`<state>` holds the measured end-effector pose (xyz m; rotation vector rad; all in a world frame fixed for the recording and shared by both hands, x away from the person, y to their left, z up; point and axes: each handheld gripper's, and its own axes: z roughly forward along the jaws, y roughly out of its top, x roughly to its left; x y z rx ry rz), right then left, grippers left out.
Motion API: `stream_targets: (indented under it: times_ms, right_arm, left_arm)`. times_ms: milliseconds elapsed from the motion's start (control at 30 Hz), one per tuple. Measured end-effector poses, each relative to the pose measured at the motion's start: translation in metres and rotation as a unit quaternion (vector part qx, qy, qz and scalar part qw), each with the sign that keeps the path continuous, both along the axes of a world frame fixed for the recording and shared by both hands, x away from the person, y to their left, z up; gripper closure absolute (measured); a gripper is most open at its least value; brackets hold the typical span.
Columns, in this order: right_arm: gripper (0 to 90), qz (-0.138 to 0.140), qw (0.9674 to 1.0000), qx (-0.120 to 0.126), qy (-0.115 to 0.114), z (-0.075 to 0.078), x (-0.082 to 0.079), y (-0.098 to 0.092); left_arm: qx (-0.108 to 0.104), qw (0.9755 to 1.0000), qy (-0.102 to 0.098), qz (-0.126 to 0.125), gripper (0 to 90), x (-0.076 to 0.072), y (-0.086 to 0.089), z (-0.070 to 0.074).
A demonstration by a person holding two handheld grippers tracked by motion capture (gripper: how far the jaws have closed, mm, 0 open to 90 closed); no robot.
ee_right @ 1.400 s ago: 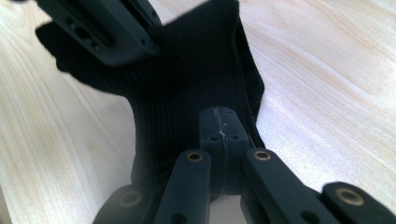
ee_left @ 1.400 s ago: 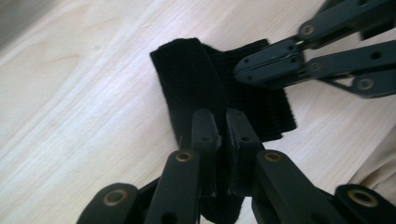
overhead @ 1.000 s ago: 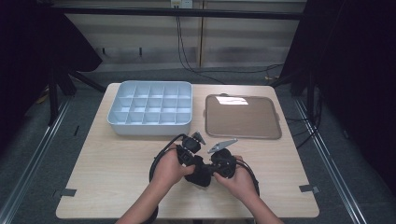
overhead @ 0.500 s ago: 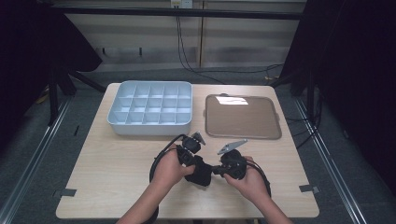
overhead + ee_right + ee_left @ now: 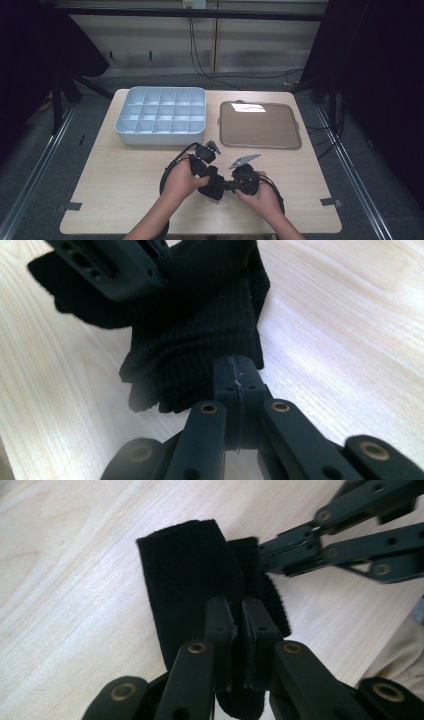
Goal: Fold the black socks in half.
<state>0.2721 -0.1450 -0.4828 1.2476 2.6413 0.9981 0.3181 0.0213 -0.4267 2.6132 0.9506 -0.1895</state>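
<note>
A black knitted sock lies bunched on the wooden table near the front edge, between a person's two hands. My left gripper is shut on a fold of the sock, and the ribbed fabric shows between and below its pads. My right gripper is shut on the ribbed edge of the sock. In the high view the left gripper and the right gripper meet at the sock from either side. The right gripper's jaws reach the fabric at upper right in the left gripper view.
A pale blue tray with several empty compartments stands at the back left of the table. A flat brown tray lies at the back right. Black cables loop from the grippers beside each hand.
The right hand has shifted slightly to the right, away from the left hand. The left hand has stayed where it was. Both grippers keep their hold on the sock.
</note>
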Motion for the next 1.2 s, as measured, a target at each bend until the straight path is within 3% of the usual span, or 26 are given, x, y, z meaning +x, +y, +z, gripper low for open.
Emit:
stream_targets:
  times_ms: [200, 333, 733, 1000, 1200]
  right_arm:
    - [90.0, 0.006, 1.0, 0.0, -0.004, -0.001, 0.001, 0.008]
    - [90.0, 0.005, 1.0, 0.002, -0.003, -0.002, 0.002, 0.006]
    - [90.0, 0.002, 1.0, -0.001, -0.001, -0.003, 0.002, 0.005]
    - [89.4, -0.002, 1.0, 0.003, -0.003, -0.004, 0.002, 0.0]
    - [88.4, -0.008, 1.0, 0.005, 0.001, -0.001, 0.003, -0.001]
  left_arm:
    - [0.007, 0.9999, 0.008, -0.002, 83.6, -0.001, -0.004, -0.003]
    - [0.028, 0.9994, 0.008, -0.016, 83.6, -0.001, -0.005, -0.01]
    - [0.028, 0.9995, 0.003, -0.012, 83.2, -0.004, -0.008, -0.017]
    - [0.01, 0.9999, 0.002, -0.002, 82.5, -0.006, -0.003, -0.019]
    - [0.008, 1.0, 0.0, -0.002, 82.1, -0.006, -0.002, -0.019]
